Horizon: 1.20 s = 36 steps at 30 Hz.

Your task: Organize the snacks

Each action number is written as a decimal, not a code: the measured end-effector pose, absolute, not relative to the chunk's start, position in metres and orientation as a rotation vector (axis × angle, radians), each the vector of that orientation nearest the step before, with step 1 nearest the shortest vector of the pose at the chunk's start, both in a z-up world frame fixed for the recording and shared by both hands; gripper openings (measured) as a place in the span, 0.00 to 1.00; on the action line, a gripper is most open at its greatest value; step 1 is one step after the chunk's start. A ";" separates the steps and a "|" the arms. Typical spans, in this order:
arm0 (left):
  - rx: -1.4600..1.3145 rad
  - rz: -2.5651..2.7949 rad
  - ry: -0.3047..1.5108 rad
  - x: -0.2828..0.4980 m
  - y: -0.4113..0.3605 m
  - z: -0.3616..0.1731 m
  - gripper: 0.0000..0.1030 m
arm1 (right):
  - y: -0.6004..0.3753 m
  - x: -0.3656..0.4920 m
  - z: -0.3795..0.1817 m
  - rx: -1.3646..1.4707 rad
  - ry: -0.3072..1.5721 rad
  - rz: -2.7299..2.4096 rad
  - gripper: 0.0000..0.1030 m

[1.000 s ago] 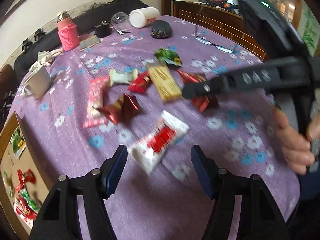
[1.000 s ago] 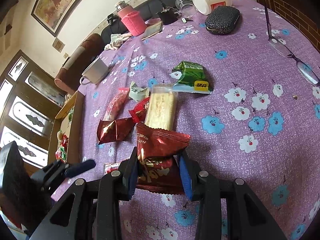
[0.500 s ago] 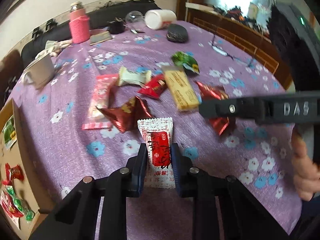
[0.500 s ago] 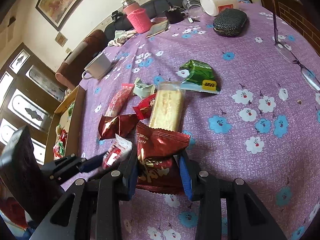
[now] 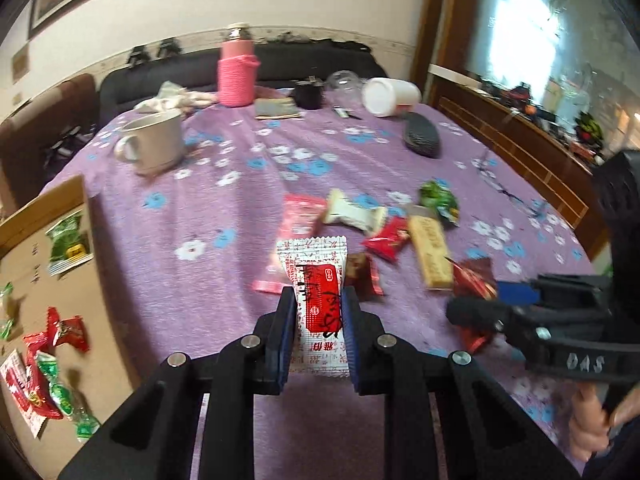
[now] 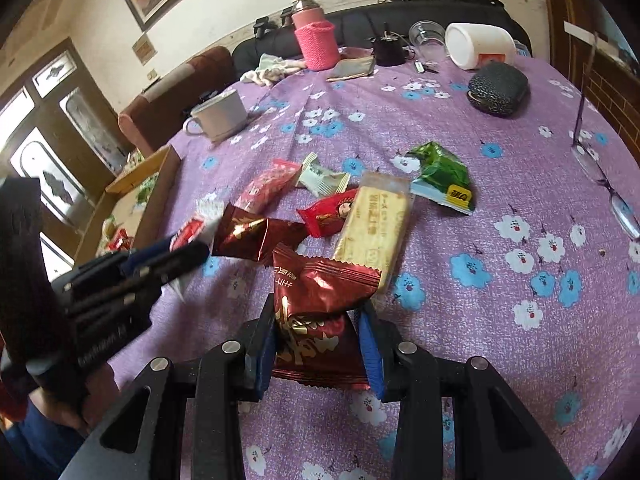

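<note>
Snack pile (image 6: pixel 344 208) lies right of box (image 6: pixel 160 184), before mug (image 6: pixel 220 116).

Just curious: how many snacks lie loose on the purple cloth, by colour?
Dark red foil packet: 1
Bright red packet: 1
Pink packet: 1
Pale green candy: 1
Green packet: 1
Beige biscuit bar: 1
Total: 6

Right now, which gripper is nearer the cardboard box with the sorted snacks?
Left. The left gripper, holding a white-and-red packet, is beside the cardboard box at the table's edge. The right gripper, holding a dark red packet, is farther away, across the snack pile.
</note>
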State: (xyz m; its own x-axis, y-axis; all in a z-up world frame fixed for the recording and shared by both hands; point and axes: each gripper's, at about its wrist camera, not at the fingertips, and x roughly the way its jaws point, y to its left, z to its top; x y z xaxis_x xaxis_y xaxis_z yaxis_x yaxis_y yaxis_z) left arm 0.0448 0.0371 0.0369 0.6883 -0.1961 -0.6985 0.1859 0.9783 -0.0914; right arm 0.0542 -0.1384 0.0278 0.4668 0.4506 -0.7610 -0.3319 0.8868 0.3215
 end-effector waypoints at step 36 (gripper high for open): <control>0.107 0.007 0.689 0.047 0.045 0.034 0.21 | -0.132 0.058 0.023 0.114 0.971 0.497 0.39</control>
State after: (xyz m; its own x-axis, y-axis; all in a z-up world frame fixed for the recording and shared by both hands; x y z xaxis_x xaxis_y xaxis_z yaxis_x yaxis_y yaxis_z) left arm 0.0470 0.0447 0.0340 0.7719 0.0418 -0.6343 0.0293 0.9944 0.1012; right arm 0.0579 -0.1323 0.0230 0.4624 0.4534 -0.7620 -0.3532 0.8824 0.3107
